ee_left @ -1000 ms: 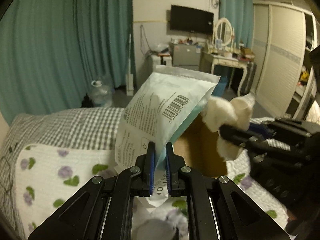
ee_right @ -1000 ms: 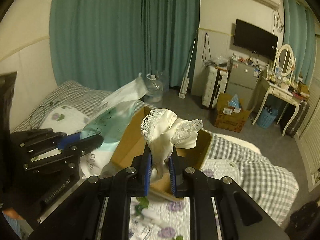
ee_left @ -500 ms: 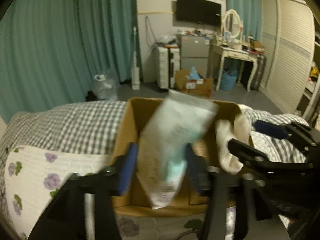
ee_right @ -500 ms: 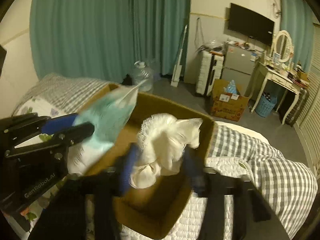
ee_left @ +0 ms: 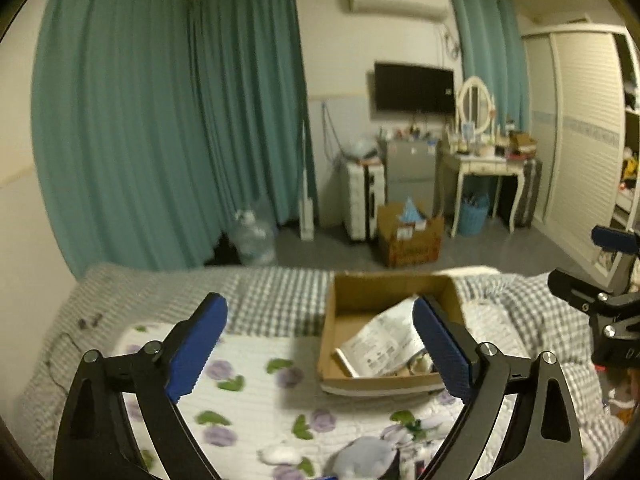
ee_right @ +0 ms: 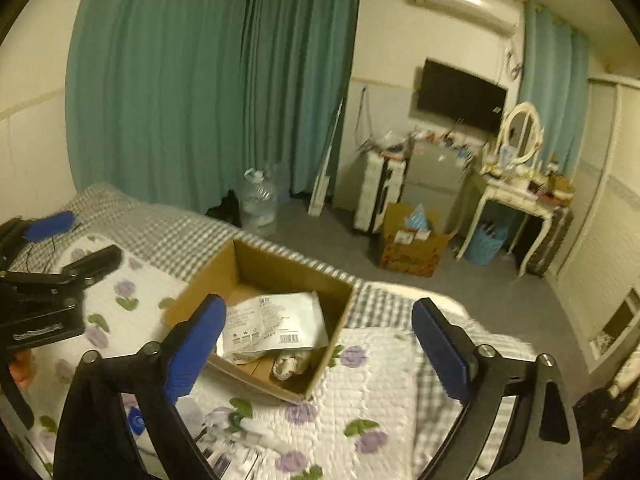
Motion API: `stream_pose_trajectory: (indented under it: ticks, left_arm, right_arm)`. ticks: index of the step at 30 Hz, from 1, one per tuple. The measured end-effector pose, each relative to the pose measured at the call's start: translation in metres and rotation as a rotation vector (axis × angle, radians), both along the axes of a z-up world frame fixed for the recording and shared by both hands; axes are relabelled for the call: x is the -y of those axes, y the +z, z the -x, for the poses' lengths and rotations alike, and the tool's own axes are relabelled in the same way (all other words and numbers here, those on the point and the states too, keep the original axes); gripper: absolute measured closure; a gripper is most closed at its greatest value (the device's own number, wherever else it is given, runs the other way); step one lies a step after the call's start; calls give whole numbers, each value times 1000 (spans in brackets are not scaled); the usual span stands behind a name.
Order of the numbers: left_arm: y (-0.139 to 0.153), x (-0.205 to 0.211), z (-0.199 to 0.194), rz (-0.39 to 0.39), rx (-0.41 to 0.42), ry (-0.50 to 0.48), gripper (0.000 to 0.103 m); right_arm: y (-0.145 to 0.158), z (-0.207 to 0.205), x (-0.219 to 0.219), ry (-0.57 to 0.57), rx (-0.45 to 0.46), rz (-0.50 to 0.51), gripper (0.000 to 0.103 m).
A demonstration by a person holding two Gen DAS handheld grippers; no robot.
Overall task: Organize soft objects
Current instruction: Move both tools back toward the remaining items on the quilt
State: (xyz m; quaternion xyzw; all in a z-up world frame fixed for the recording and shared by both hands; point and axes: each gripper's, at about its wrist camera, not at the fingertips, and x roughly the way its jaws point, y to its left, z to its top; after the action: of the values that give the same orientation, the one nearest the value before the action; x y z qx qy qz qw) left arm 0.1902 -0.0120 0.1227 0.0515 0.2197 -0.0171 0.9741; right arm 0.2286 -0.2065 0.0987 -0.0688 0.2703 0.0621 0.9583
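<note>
**Both grippers wide open, stuff sitting in the box**

Left gripper is hanging above the bed with its blue pads spread wide apart, nothing between them. From the left wrist view the cardboard box is sitting on the floral quilt, and the white printed packet is lying inside it, tilted against the far right side. A bit of cream cloth is peeking out under the packet near the front wall. Some small soft items are lying on the quilt close to the camera, too blurry to name. The other gripper is showing at the right edge.

Over on the right wrist view, the right gripper is also gaping open, holding nothing. The box is sitting just ahead, with the packet lying flat inside and the cream cloth bunched in the near corner beside it. A few small packets are scattered on the quilt below.
</note>
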Motion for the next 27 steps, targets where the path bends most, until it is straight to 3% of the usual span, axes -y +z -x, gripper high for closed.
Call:
stream_pose_trajectory:
  ticks: [3,6,11,14,17,21,27]
  left_arm:
    - [19,-12,32,-4,27,-8,0]
    - [26,-18,57,4,40,-44,0]
    - [3,-19,80,-1,7,-77,0]
    - [-29,-18,84,-4,-29,-80,0]
    - [-78,-20,77,10,-107,-64,0]
    - [-150,-30,58,91,-220,-48,0]
    - [-212,-34,48,56,-287,-2,0]
  right_arm:
    - [33,38,-3,-17,15,24,0]
    - [54,74,-8,-34,21,49,0]
    - [54,115,-18,-18,-12,39,0]
    - [26,127,-26,-11,-52,45,0]
    - [-22,126,-34,-13,-113,36,0]
    - [-88,111,-38,-11,-205,-33,0]
    - [-168,86,-48,7,-280,-61,0]
